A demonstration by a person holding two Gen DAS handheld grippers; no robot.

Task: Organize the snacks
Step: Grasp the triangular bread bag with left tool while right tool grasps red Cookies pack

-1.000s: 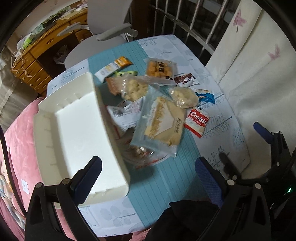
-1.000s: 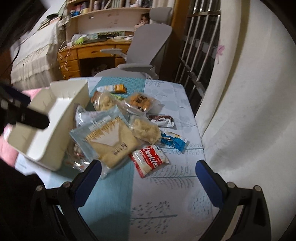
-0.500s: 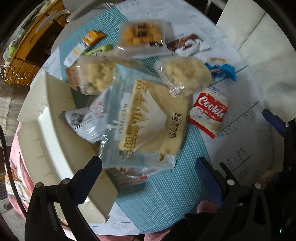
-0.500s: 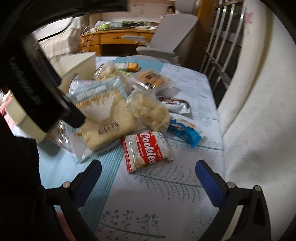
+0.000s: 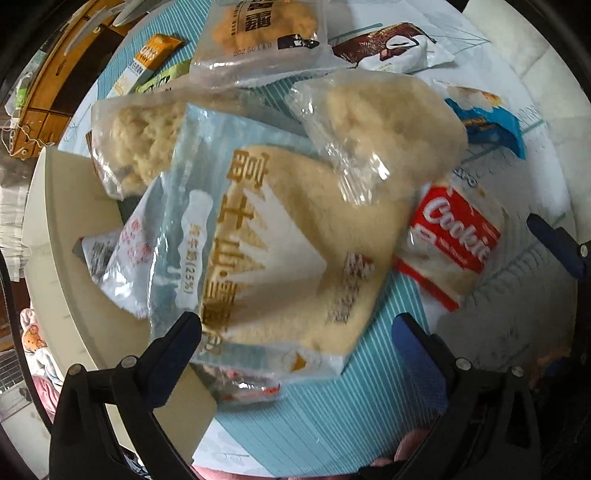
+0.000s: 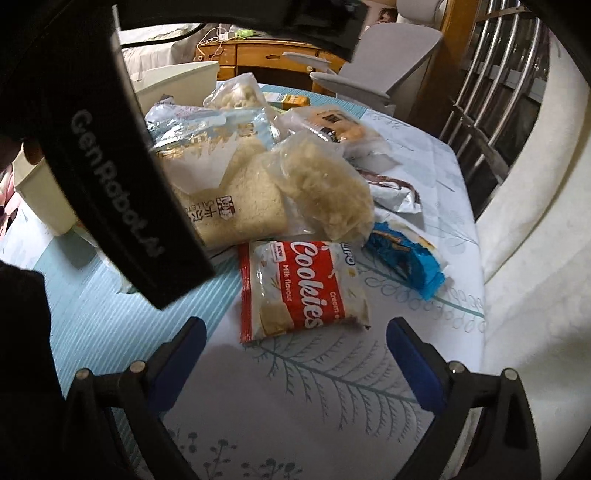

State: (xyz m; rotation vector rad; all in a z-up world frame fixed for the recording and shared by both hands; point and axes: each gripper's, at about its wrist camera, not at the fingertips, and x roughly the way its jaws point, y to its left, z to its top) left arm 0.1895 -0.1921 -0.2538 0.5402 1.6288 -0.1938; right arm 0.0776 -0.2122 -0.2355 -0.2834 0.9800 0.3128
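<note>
A pile of snack packets lies on the table. My left gripper (image 5: 295, 339) is open, its jaws spread just above the near edge of a large pale-blue bread bag (image 5: 280, 243). A clear bag of crumbly snack (image 5: 384, 122) leans on it. A red Cookies packet (image 5: 454, 236) lies to the right. My right gripper (image 6: 295, 339) is open and empty, low over the table just short of the Cookies packet (image 6: 299, 288). The white bin (image 5: 62, 229) stands left of the pile. The left gripper's body (image 6: 122, 177) hides part of the bread bag (image 6: 229, 192).
A blue wrapper (image 6: 406, 258), a brown-and-white wrapper (image 5: 391, 44), an orange-snack bag (image 5: 258, 26) and an orange bar (image 5: 151, 59) lie further back. A grey chair (image 6: 373, 74) and wooden desk stand beyond the table. A white curtain (image 6: 535, 221) hangs at the right.
My left gripper has come down from high over the bin and table to close over the bread bag. My right gripper has moved forward towards the Cookies packet. Both stayed open.
</note>
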